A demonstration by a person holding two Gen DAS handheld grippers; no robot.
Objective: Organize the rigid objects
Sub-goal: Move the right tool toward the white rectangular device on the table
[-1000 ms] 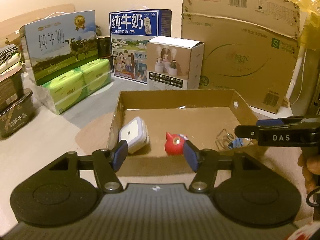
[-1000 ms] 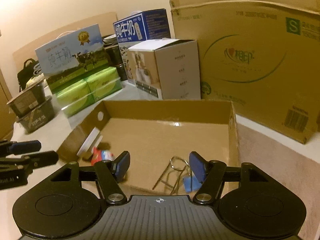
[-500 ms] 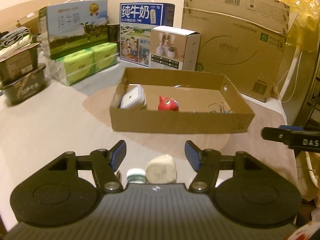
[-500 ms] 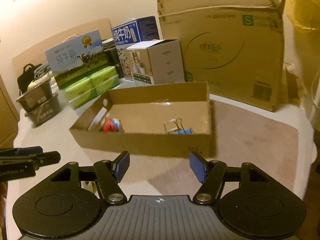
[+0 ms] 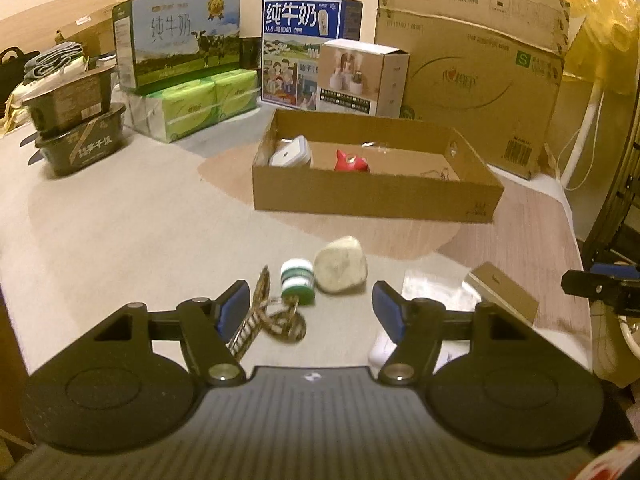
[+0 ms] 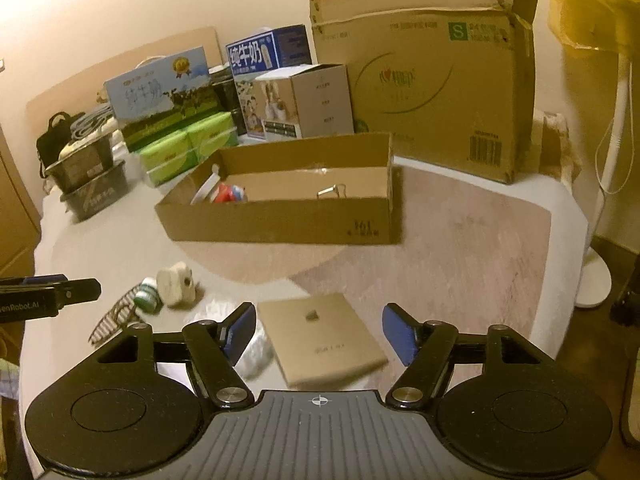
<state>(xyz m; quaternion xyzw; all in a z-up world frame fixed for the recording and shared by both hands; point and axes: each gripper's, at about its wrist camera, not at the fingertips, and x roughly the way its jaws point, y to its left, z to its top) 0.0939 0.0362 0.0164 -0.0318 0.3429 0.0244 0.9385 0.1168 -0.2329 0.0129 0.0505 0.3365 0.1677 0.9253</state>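
Stone (image 5: 341, 265), small bottle (image 5: 297, 281) on table (image 5: 120, 232), short of cardboard tray (image 5: 372, 199).

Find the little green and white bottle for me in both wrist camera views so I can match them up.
Left wrist view: the green and white bottle lies lower centre, just ahead of the left gripper, touching the pale stone on its right.
Right wrist view: lower left, left of the right gripper.
Shared landmark: the shallow cardboard tray behind it.

"纯牛奶" on blue milk carton (image 5: 311, 52), "S" on big cardboard box (image 5: 472, 80)
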